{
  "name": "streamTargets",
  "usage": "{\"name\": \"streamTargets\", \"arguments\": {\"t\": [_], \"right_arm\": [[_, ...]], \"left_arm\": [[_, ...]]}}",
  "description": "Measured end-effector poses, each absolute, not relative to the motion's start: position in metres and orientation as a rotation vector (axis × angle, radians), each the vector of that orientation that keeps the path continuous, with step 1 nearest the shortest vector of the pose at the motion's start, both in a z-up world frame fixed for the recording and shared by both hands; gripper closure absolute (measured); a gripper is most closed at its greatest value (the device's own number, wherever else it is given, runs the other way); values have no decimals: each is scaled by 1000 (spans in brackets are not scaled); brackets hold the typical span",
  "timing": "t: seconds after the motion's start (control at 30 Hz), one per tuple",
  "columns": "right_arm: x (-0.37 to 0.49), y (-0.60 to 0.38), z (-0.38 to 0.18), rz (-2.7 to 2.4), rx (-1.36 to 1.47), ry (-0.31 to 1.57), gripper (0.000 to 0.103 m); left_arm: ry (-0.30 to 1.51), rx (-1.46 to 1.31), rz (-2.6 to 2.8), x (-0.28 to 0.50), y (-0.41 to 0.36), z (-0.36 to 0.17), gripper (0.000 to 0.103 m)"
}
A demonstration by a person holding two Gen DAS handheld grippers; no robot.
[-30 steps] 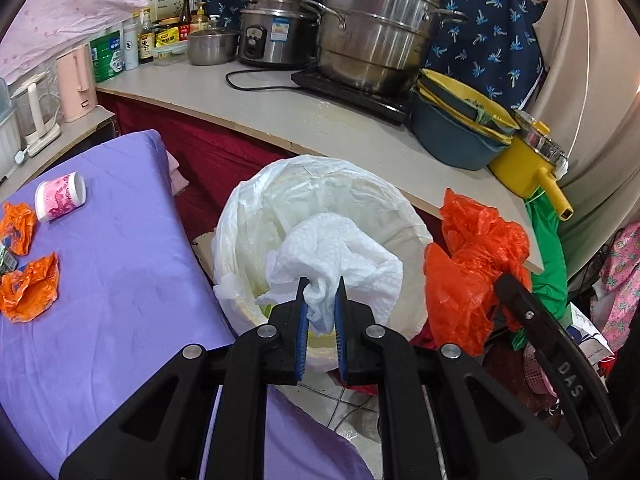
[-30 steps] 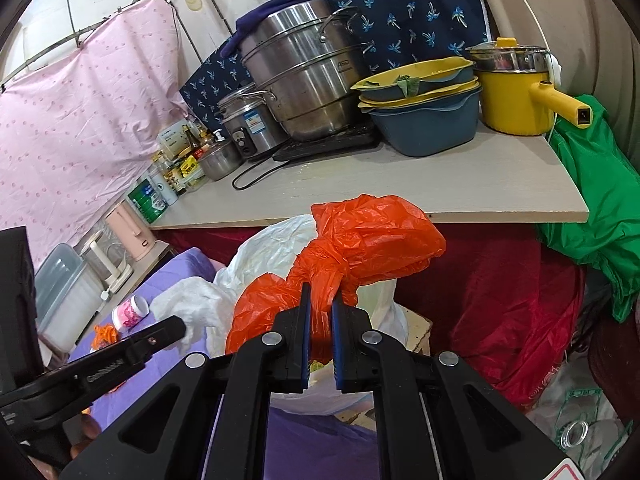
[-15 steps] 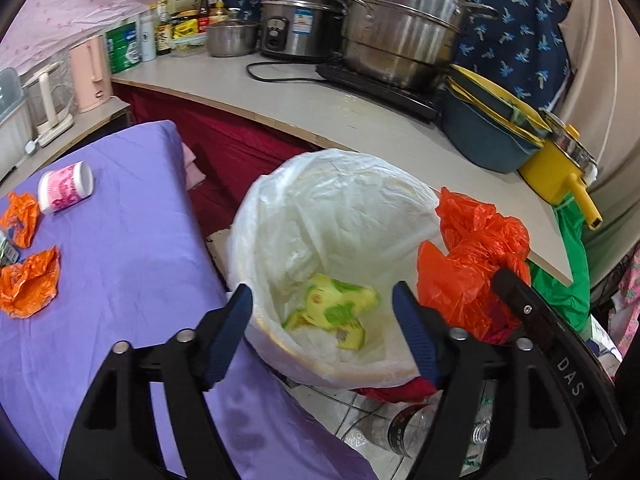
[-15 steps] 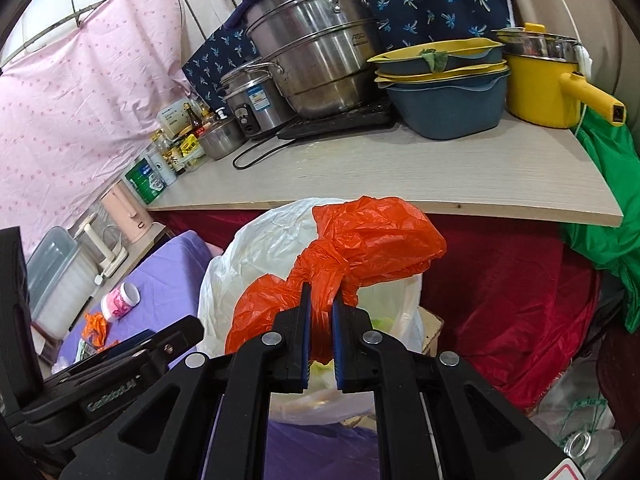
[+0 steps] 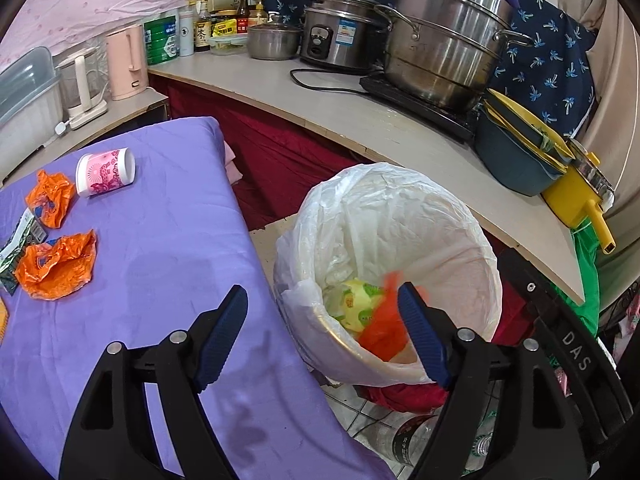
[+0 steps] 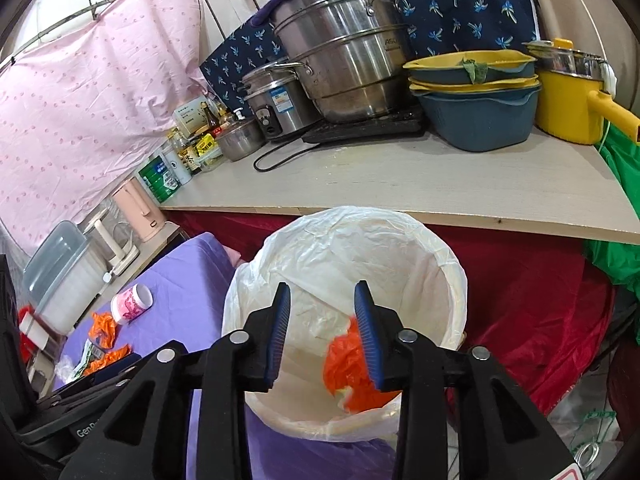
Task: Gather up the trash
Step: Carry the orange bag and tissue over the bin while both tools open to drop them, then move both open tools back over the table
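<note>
A bin lined with a white plastic bag stands between the purple table and the counter; it also shows in the right wrist view. An orange plastic bag lies inside it, blurred, beside a yellow-green wrapper; the orange bag shows in the left wrist view too. My right gripper is open and empty above the bin. My left gripper is wide open and empty at the bin's near rim. Two crumpled orange bags, a pink-and-white cup on its side and a green wrapper lie on the purple table.
A counter behind the bin holds steel pots, a rice cooker, stacked blue-and-yellow basins, a yellow pot, bottles and a pink kettle. A red cloth hangs below the counter. A plastic bottle lies on the tiled floor.
My right gripper has opened and the orange bag has dropped into the bin. One second ago my left gripper let go of a white bag, then swung left towards the table.
</note>
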State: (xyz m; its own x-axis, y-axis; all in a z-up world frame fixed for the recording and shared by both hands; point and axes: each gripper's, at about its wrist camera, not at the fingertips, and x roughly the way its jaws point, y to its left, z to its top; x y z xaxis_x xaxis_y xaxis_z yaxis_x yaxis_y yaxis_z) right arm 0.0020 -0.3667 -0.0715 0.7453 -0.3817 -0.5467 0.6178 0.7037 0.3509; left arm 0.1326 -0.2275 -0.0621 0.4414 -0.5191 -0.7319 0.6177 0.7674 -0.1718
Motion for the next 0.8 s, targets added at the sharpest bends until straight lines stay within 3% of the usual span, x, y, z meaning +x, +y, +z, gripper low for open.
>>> {"name": "streamTargets", "arguments": {"t": [0.23, 0.8], "right_arm": [[-2, -352, -62, -579, 529, 447, 61], [3, -300, -40, -521, 468, 440, 50]], "left_arm": [[855, 103, -682, 132, -212, -60, 23], [831, 47, -585, 131, -150, -49, 23]]}}
